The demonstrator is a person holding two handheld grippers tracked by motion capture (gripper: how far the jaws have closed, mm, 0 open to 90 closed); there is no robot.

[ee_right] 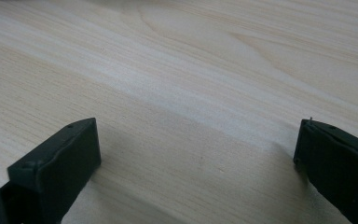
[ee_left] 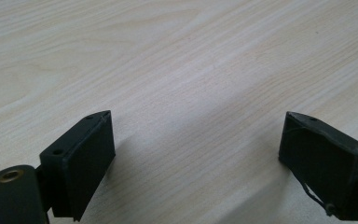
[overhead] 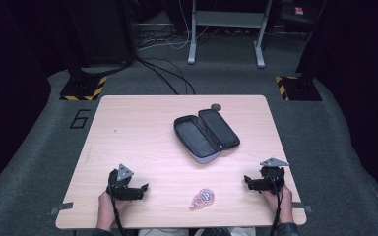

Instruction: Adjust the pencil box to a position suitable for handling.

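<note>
Nearest the camera, my two hands come in at the six o'clock edge of the table, each with a gripper resting low over the wood. In the left gripper view the jaws of my left gripper (ee_left: 196,154) stand wide apart with nothing but bare pale wood-grain tabletop (ee_left: 191,70) between them. The right gripper (ee_right: 198,158) reads the same in its own view: jaws spread wide, empty, bare wood ahead.

Moving outward in the high view, the left gripper (overhead: 137,189) sits at about seven o'clock on the table, jaws pointing toward three o'clock. The right gripper (overhead: 250,181) sits at about five o'clock, pointing back toward nine. Between them, near the six o'clock edge, lies a small pink and white coiled cable bundle (overhead: 202,198), closer to my right gripper than my left, touched by neither.

Further out, just right of the table's centre, lies a black zip-open fabric pouch (overhead: 205,135), open flat with its lid flap thrown toward one o'clock. Just beyond it at twelve o'clock is a small dark round disc (overhead: 216,106); I cannot tell what it is.

I judge this is the start: nothing is gripped, and the pouch is ready to receive. My next move calls for bringing one gripper over the bundle, closing on the loose coils without scattering them, then carrying them toward twelve o'clock into the pouch's open half.
</note>
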